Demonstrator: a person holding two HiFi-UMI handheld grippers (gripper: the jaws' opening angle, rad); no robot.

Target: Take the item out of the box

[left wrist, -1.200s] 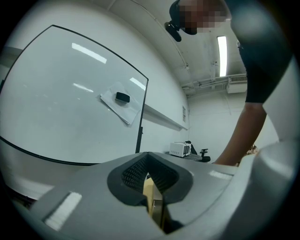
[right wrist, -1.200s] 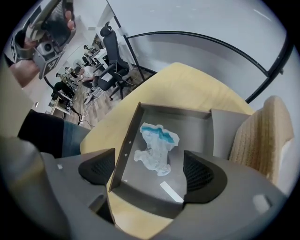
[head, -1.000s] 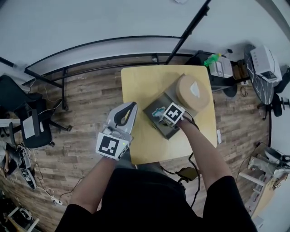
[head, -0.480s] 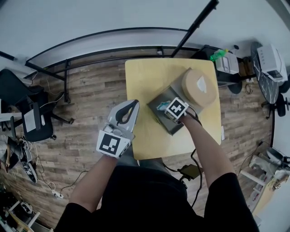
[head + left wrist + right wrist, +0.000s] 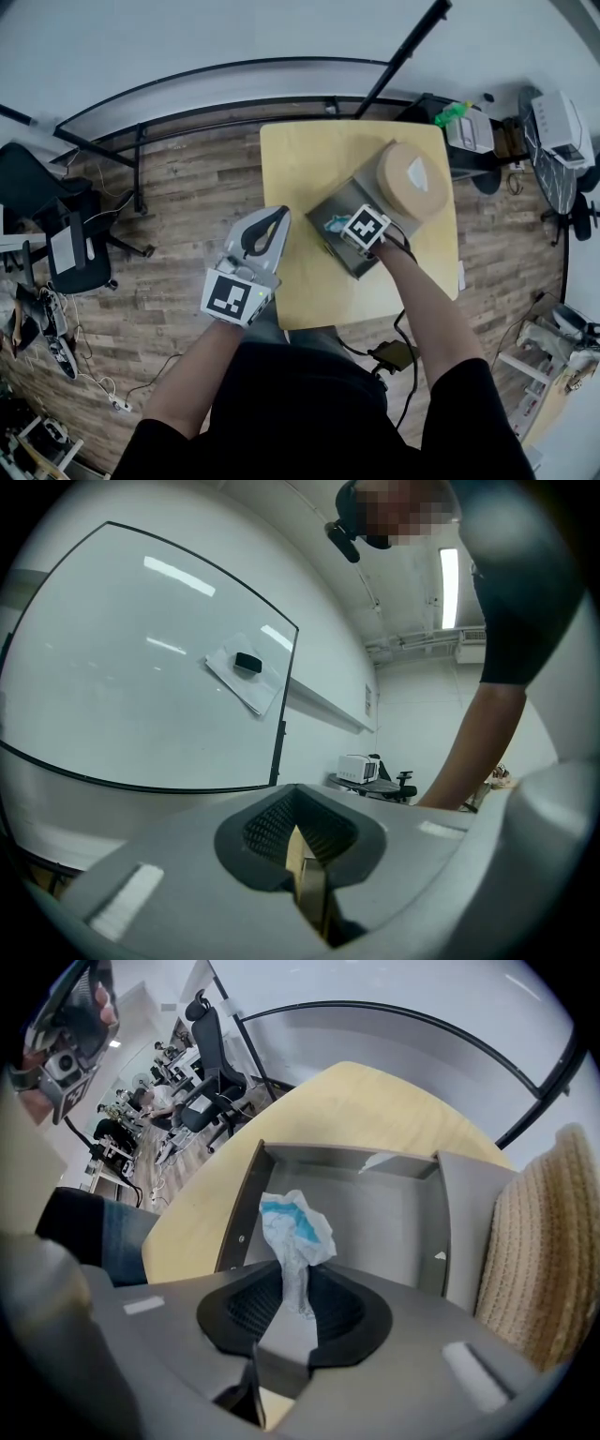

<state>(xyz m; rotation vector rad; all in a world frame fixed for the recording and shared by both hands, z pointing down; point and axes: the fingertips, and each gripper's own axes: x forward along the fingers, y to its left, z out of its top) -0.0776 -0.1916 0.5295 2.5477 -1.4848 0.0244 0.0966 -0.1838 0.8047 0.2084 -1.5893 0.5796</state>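
Right tongs closing on wrapper in box.
Your jaws have just been closing and now pinch it at centre frame, not yet lifted out; left tongs clenched, empty.

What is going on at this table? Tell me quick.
A person holds a gripper in each hand. The right gripper reaches down into the open gray box on the yellow table; its jaws have just been closing and now pinch the crumpled white and blue wrapper, not yet lifted out. The left gripper hangs shut and empty beside the table.
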